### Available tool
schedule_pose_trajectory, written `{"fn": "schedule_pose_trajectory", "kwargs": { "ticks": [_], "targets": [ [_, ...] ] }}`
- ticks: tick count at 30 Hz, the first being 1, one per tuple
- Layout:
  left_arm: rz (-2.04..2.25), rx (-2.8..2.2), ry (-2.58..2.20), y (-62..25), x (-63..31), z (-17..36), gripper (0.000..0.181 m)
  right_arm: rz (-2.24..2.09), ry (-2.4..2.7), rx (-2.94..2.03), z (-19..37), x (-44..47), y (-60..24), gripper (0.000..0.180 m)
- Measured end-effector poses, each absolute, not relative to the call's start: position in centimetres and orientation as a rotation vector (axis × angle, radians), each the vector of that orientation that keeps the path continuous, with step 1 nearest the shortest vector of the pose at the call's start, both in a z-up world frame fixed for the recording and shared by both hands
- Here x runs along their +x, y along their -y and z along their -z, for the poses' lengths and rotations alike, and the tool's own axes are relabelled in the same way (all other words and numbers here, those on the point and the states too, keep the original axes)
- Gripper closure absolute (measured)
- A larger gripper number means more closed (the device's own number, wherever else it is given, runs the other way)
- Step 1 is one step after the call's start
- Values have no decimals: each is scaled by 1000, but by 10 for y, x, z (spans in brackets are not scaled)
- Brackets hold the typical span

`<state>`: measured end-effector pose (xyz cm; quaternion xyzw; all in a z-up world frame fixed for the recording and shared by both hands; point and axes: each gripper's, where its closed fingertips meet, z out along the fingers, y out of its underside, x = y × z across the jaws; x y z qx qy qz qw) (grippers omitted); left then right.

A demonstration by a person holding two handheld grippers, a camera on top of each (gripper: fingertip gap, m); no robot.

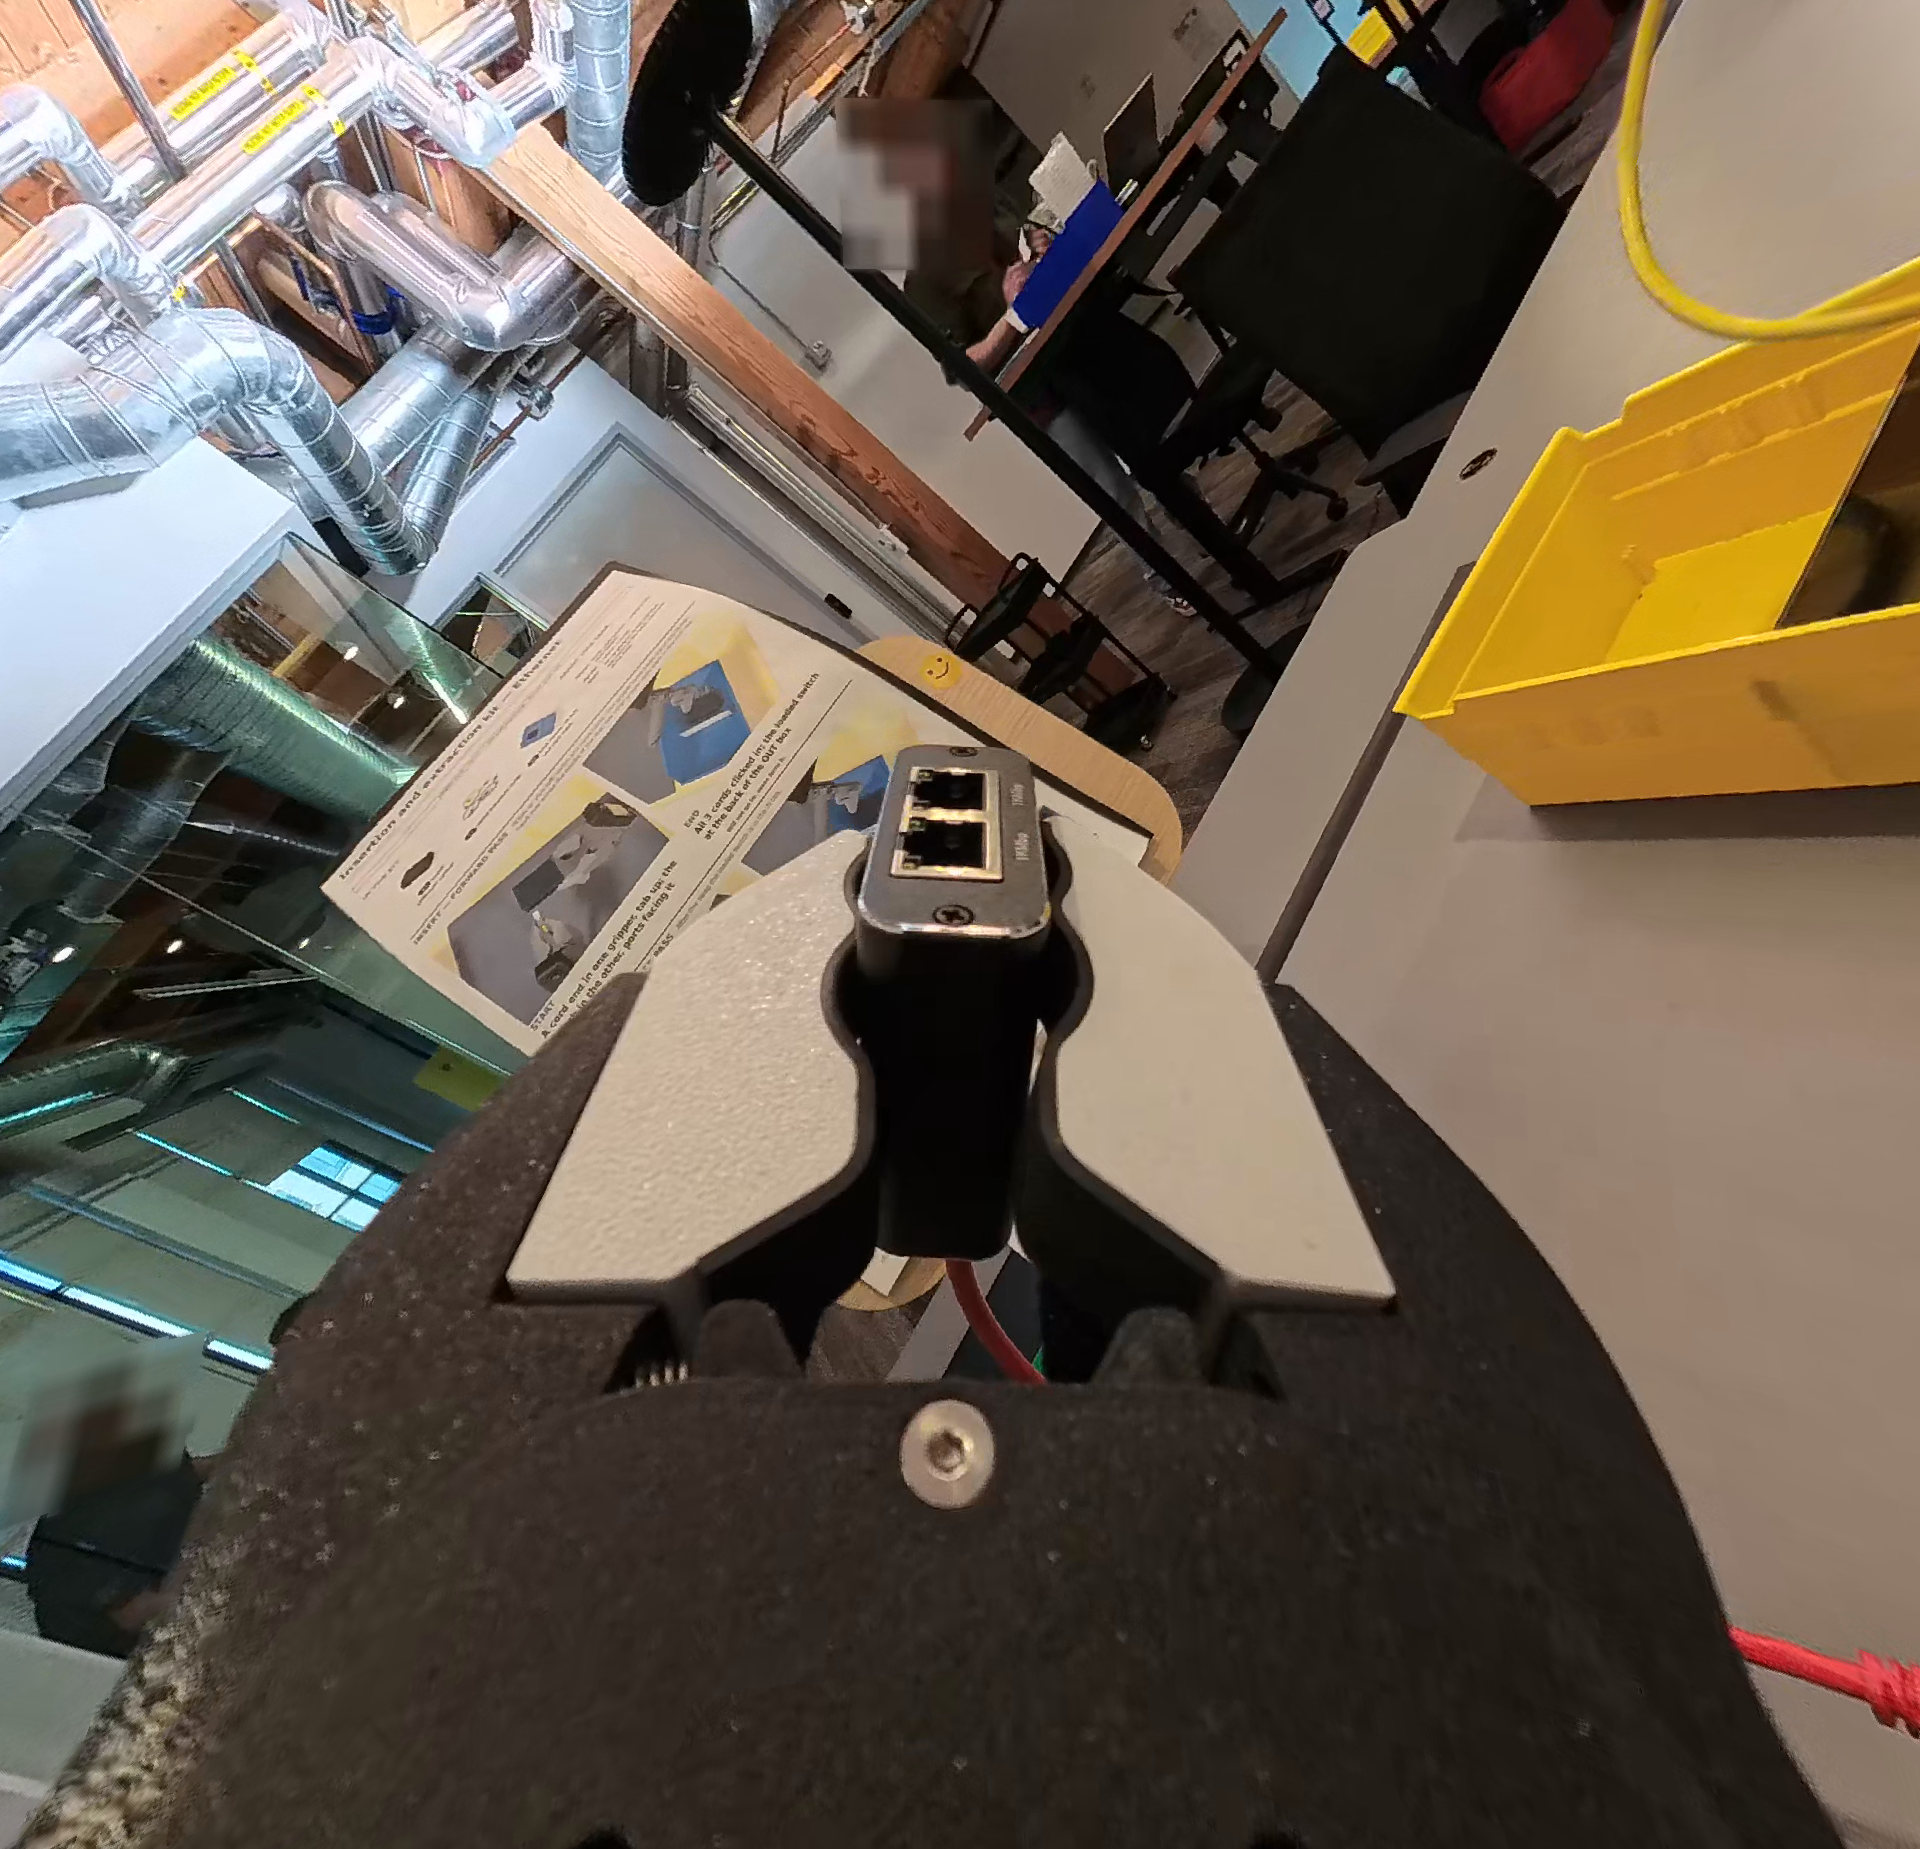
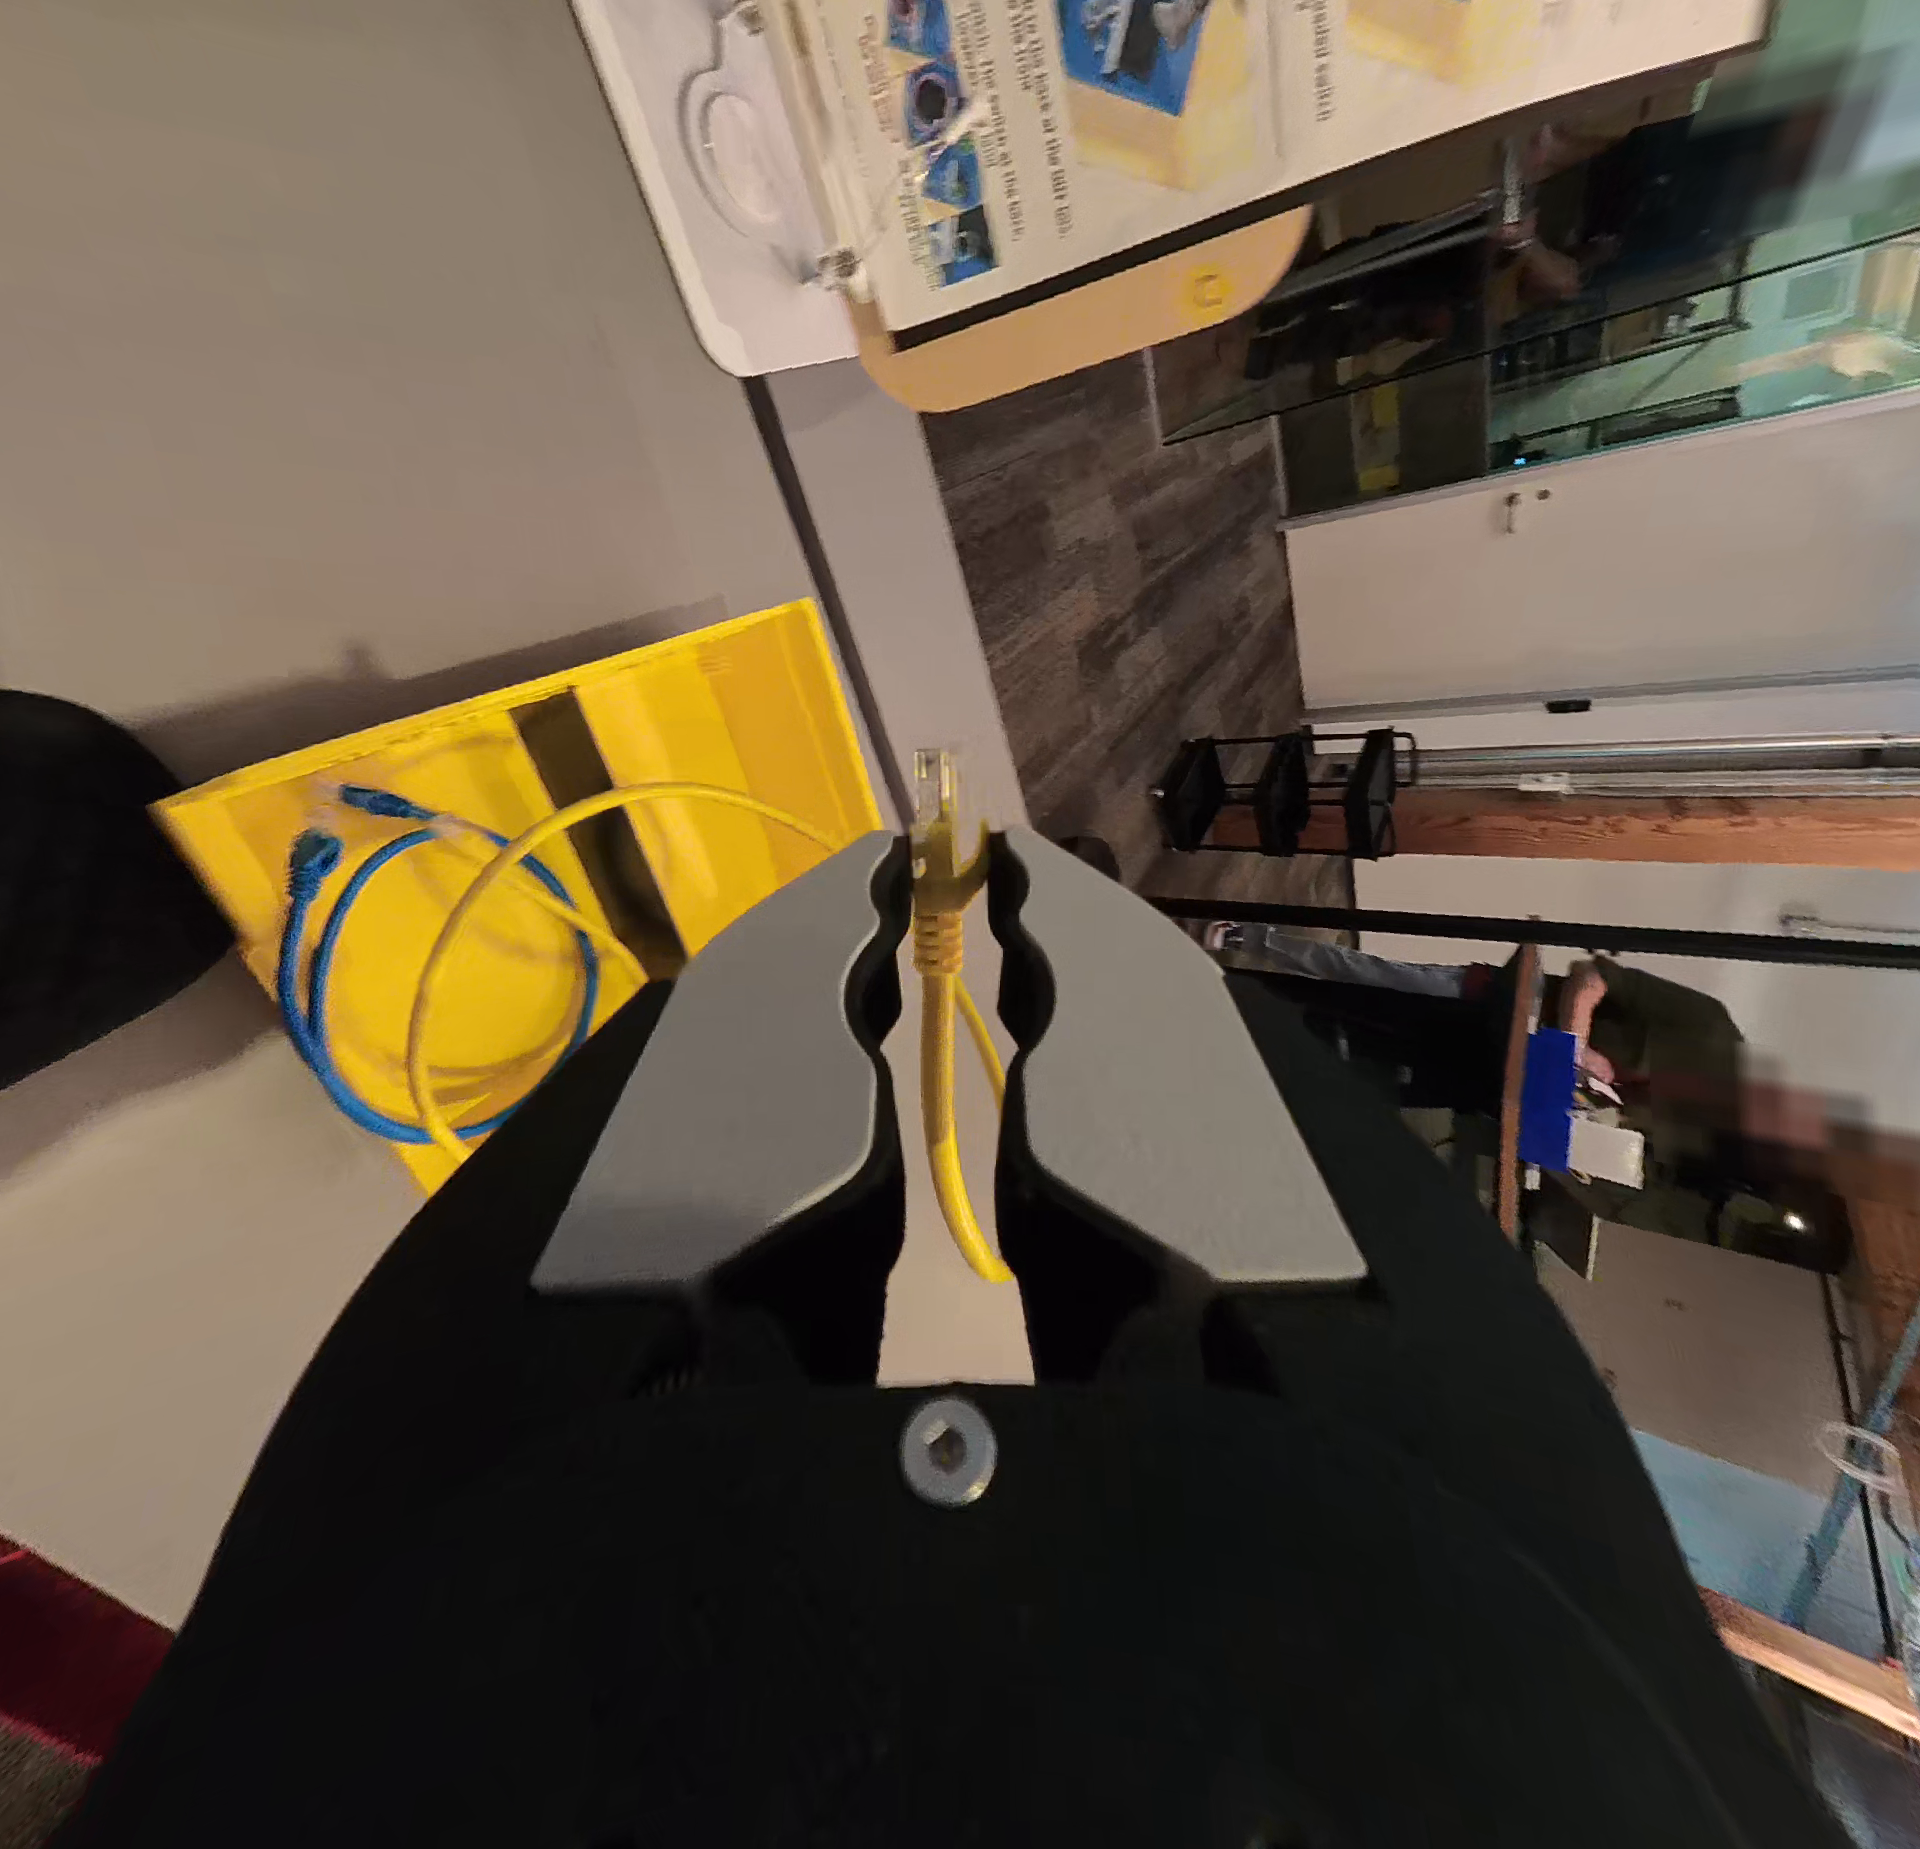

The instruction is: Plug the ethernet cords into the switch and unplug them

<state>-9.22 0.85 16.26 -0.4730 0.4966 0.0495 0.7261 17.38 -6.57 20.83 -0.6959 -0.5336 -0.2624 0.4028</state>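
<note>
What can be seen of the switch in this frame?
The switch is a small black box, metal by its look, with a grey end face secured by a screw. Two empty ports sit side by side on that face, pointing away from the camera. The left gripper is shut on its body, holding it in the air above the grey table. A red cord leaves its rear end.

The switch [image 1: 956, 978] sits between the fingers of the left hand-held gripper [image 1: 956, 869], its ports facing forward, a cord [image 1: 992, 1316] leaving its rear. The connector [image 2: 938, 869] of another cord [image 2: 499, 958] sits between the fingers of the right hand-held gripper [image 2: 940, 843]; that cord loops back over a bin [image 2: 727, 719] standing at the counter [image 2: 312, 345] edge. A third cord [image 2: 322, 968] lies coiled partly in the bin. A printed sheet [image 2: 1143, 85] lies at the far corner.
</note>
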Motion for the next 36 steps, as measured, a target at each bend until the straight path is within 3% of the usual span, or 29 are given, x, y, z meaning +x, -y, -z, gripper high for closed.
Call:
{"fn": "schedule_pose_trajectory", "kwargs": {
  "ticks": [9,18,27,36],
  "targets": [
    [-118,-1037,-1127,-4,-84,-159,155,439,1388,-1938,-93,182,66,164],
    [-124,-1037,-1153,-3,-78,-155,155,86,1299,-2066,-12,180,76,164],
    [-142,-1044,-1157,-4,-78,-153,155,-150,1257,-2092,20,172,107,164],
    [-151,-1037,-1184,0,-71,-149,155,153,1259,-2185,64,203,80,164]
  ]
}}
